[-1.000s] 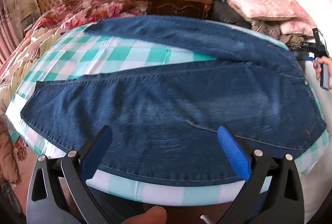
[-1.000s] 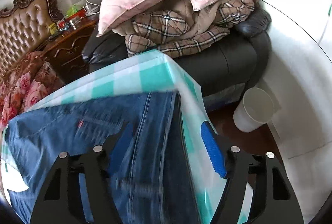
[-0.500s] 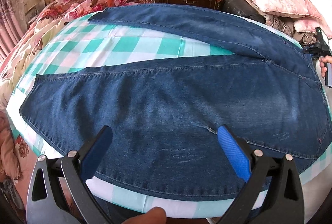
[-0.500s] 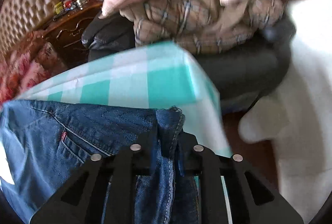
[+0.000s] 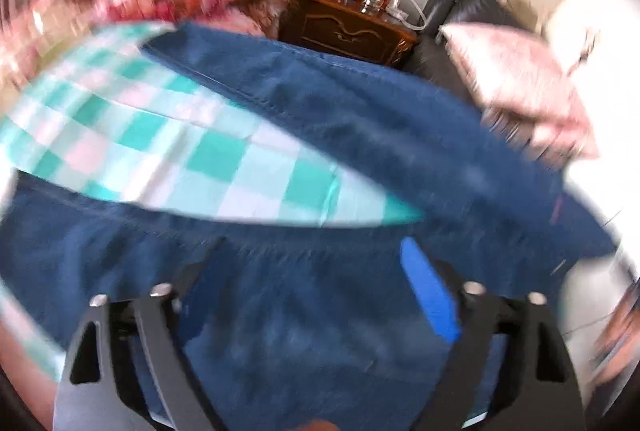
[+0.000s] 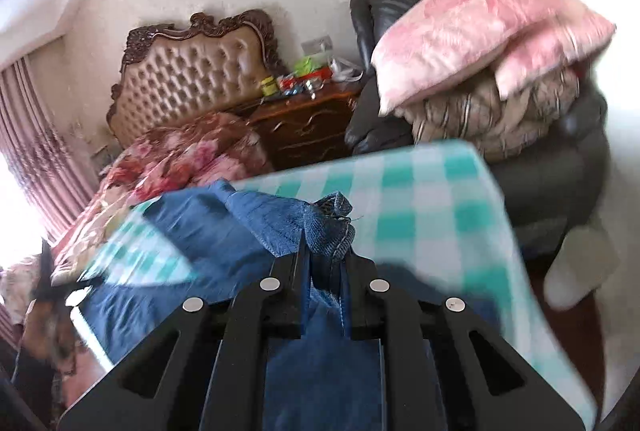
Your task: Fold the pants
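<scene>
While right gripper (image 6: 325, 251) jaws pinch pants (image 6: 240, 227).

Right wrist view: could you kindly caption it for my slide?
Right gripper pinching bunched blue jeans above the checked cloth.

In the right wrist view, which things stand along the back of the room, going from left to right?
Pink curtain → tufted headboard → wooden nightstand → black leather armchair with the pink pillows piled on it.
</scene>
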Available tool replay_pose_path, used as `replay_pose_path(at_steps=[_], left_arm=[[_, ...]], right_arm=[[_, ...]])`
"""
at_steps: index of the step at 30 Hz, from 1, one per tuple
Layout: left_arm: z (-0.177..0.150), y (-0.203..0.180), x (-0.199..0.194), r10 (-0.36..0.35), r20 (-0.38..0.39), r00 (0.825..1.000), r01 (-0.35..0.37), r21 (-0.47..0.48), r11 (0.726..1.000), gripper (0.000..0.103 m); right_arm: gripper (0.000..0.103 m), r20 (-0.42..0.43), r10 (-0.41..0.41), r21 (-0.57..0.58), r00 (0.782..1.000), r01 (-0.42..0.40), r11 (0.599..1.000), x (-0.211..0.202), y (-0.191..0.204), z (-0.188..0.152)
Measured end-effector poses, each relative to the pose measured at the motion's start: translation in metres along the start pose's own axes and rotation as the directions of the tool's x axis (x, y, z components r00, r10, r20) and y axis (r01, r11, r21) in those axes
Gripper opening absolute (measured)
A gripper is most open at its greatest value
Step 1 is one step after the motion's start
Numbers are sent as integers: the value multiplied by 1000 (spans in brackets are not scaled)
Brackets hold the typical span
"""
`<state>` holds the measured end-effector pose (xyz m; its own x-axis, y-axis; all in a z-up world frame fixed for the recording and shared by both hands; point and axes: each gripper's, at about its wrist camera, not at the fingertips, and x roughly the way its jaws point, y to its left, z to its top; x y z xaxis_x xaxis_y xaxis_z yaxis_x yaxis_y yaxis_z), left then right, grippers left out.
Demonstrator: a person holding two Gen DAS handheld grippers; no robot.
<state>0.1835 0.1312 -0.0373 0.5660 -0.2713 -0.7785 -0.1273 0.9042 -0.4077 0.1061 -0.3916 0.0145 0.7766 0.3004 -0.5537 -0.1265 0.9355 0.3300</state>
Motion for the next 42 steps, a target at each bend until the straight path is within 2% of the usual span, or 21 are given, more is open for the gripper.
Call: replay_pose_path(at_steps=[1, 2, 6, 8, 11, 13, 17, 21, 23, 25, 27, 29, 30, 33, 34, 35, 36, 37, 38, 40, 42], left_arm=[[13, 6, 9, -49, -17, 999, 48, -44, 998, 80], [30, 15, 24, -111, -35, 993, 107, -103, 989, 69], [79, 24, 72, -168, -58, 984, 154, -198, 968, 53], [101, 23, 99, -212, -72, 974, 189, -245, 951, 51], [121, 25, 133, -195, -87, 977, 162, -296, 941, 47], [136, 34, 157, -230, -94, 969, 182, -367, 912, 41], [157, 52, 191, -183, -95, 978, 123, -446, 886, 36], [177, 65, 220, -223, -81, 971, 150, -516, 843, 32], [187, 65, 230, -252, -82, 964, 172, -530, 830, 16], [195, 64, 226, -250, -87, 964, 172, -512, 842, 2], [199, 66, 202, -277, -53, 959, 215, -499, 839, 2], [190, 66, 163, -270, -29, 962, 225, -469, 854, 2], [177, 67, 130, -266, -3, 964, 237, -447, 862, 2], [112, 78, 32, -289, 99, 952, 304, -396, 867, 2], [84, 82, 9, -287, 115, 951, 309, -378, 873, 2], [52, 88, -9, -274, 117, 955, 298, -370, 880, 2], [7, 97, -23, -264, 96, 960, 280, -387, 879, 2], [-23, 104, -26, -265, 76, 961, 272, -405, 873, 2], [-63, 113, -25, -258, 47, 965, 253, -430, 867, 2], [-100, 123, -18, -262, 18, 965, 241, -455, 857, 2], [-124, 134, -10, -262, 8, 965, 234, -476, 848, 2]], right_arm=[[14, -10, 7, 16, 1000, -7, 1000, -2, 1, -8], [14, -19, 12, 36, 1000, -11, 999, -6, 1, -16], [14, -27, 27, 111, 999, -24, 993, -9, -1, -34], [14, -26, 33, 126, 999, -30, 992, -12, -2, -35], [14, -24, 34, 134, 999, -30, 991, -14, -4, -33], [14, -15, 32, 124, 999, -30, 992, -18, -3, -27], [14, -8, 29, 116, 1000, -28, 993, -23, -7, -16], [14, -19, 34, 114, 999, -32, 993, -21, -11, -11], [14, -29, 27, 104, 999, -24, 994, -20, -11, -11], [14, -38, 20, 87, 999, -17, 996, -22, -10, -10], [14, -37, 8, 66, 999, -6, 998, -26, -11, -10], [14, -38, -2, 69, 999, 5, 998, -29, -17, -10], [14, -47, -8, 92, 999, 12, 996, -32, -26, -11], [17, -77, -27, 186, 997, 41, 982, -40, -53, -20], [23, -96, -28, 240, 995, 50, 969, -43, -66, -27], [37, -111, -37, 275, 993, 66, 959, -45, -75, -34], [40, -132, -74, 322, 988, 113, 940, -47, -86, -44], [45, -153, -100, 353, 983, 149, 924, -49, -95, -54], [53, -173, -110, 388, 979, 170, 906, -49, -103, -66], [61, -211, -122, 468, 970, 209, 859, -51, -117, -92], [61, -233, -139, 518, 963, 244, 820, -54, -123, -113]])
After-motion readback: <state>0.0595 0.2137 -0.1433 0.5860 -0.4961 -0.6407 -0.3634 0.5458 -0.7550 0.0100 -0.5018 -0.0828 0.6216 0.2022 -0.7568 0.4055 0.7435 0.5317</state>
